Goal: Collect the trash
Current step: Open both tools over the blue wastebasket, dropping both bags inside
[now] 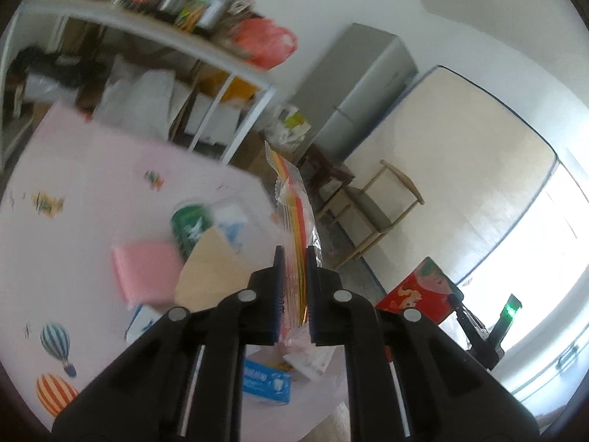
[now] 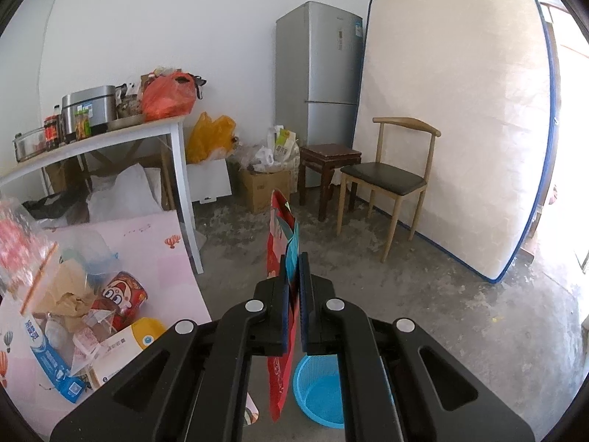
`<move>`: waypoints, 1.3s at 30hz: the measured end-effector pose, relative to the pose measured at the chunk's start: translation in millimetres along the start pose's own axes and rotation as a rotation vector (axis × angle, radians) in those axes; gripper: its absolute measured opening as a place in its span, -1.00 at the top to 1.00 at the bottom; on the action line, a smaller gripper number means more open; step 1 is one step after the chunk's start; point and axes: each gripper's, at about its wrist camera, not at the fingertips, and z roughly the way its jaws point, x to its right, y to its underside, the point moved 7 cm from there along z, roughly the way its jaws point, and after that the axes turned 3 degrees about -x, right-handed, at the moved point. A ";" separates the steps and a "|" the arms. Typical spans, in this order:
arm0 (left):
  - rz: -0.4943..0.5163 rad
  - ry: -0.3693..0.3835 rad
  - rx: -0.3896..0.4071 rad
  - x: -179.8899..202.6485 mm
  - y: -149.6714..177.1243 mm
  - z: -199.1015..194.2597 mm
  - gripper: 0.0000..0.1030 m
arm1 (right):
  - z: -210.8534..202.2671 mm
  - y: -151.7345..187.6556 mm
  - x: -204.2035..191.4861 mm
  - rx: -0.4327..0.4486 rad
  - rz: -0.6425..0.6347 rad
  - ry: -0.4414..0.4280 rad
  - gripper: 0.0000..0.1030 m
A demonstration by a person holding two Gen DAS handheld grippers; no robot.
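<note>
Left tool (image 1: 293,258) grips a striped wrapper (image 1: 294,217), right tool (image 2: 293,263) a red packet (image 2: 278,243) (pink tablecloth (image 2: 173,269), concrete floor (image 2: 423,305)).

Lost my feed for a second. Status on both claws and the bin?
Left claw shut on striped wrapper. Right claw shut on red packet. Blue bin below it, nothing blocking.

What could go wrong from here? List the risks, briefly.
1. The left gripper pinches the floppy clear striped plastic wrapper at one end only; it may slip out.
2. The right gripper holds the flat red snack bag beside the blue mesh plastic bin; released now, it might miss.
</note>
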 end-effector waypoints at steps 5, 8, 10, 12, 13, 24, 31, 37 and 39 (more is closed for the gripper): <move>0.092 0.057 -0.042 44.9 -14.8 29.4 0.83 | -3.6 1.4 17.8 0.009 0.028 0.027 0.91; 0.131 0.082 -0.115 75.0 -17.3 65.4 0.83 | -4.0 4.1 36.4 0.008 0.060 0.053 0.91; 0.170 0.109 -0.158 98.3 -16.2 91.9 0.83 | -5.1 7.4 51.0 0.007 0.084 0.071 0.91; 0.242 0.125 -0.189 125.9 -12.0 122.6 0.83 | -6.5 11.2 64.8 0.004 0.107 0.092 0.91; 0.268 0.130 -0.206 135.7 -8.1 136.4 0.83 | -6.9 13.5 72.3 0.000 0.120 0.102 0.91; 0.426 0.130 -0.540 244.5 73.3 326.8 0.82 | 39.0 48.4 141.3 -0.104 0.229 0.175 0.91; 0.490 0.007 -0.761 262.5 161.6 452.1 0.81 | 111.4 91.6 177.3 -0.226 0.310 0.187 0.91; 0.464 -0.040 -0.880 266.3 213.5 515.4 0.62 | 163.3 127.6 191.0 -0.296 0.386 0.157 0.84; 0.469 -0.046 -0.925 264.0 226.2 526.6 0.23 | 182.9 144.9 194.5 -0.325 0.412 0.149 0.55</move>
